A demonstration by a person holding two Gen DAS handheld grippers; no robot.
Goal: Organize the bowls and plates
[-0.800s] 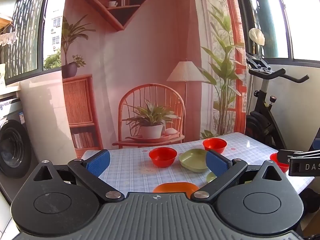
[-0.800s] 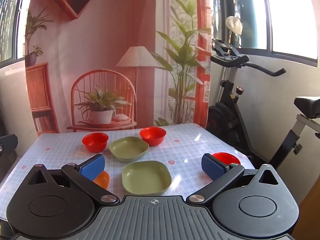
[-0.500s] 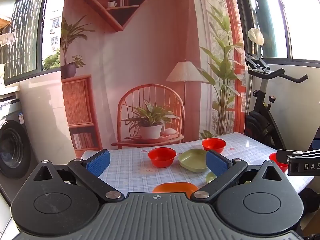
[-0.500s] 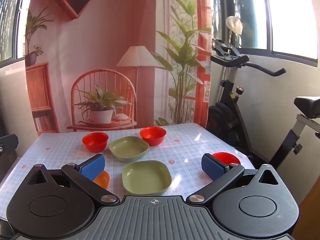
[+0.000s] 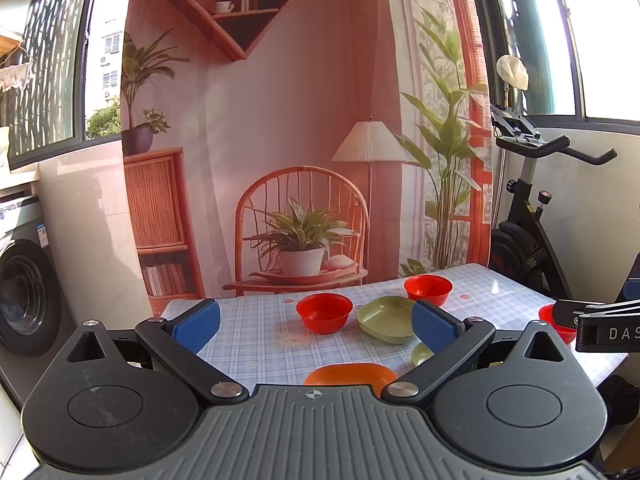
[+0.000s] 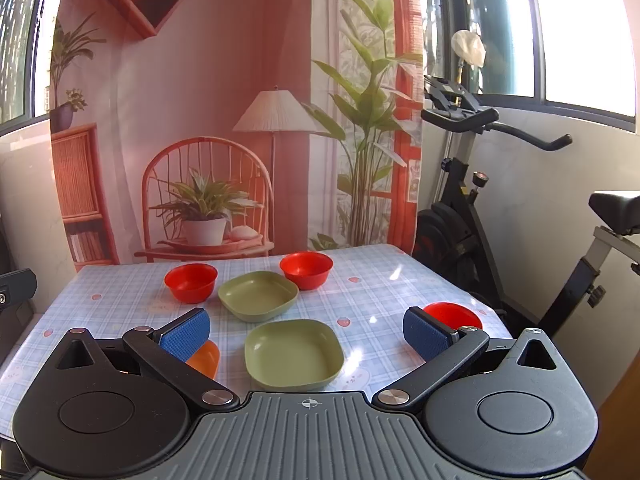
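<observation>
On the checked tablecloth (image 6: 372, 288) stand three red bowls: far left (image 6: 191, 282), far middle (image 6: 306, 269) and right edge (image 6: 454, 314). Two green square plates lie between them, far (image 6: 258, 295) and near (image 6: 294, 354). An orange plate (image 6: 206, 358) lies at the near left, partly behind my finger. My right gripper (image 6: 306, 332) is open and empty above the near green plate. My left gripper (image 5: 316, 322) is open and empty above the table's near left, with the orange plate (image 5: 348, 374) just below it and a red bowl (image 5: 324, 313) ahead.
An exercise bike (image 6: 480, 208) stands right of the table. A washing machine (image 5: 24, 300) stands on the left. A printed backdrop (image 5: 300, 140) hangs behind the table's far edge. The right gripper's body (image 5: 600, 326) shows at the right of the left wrist view.
</observation>
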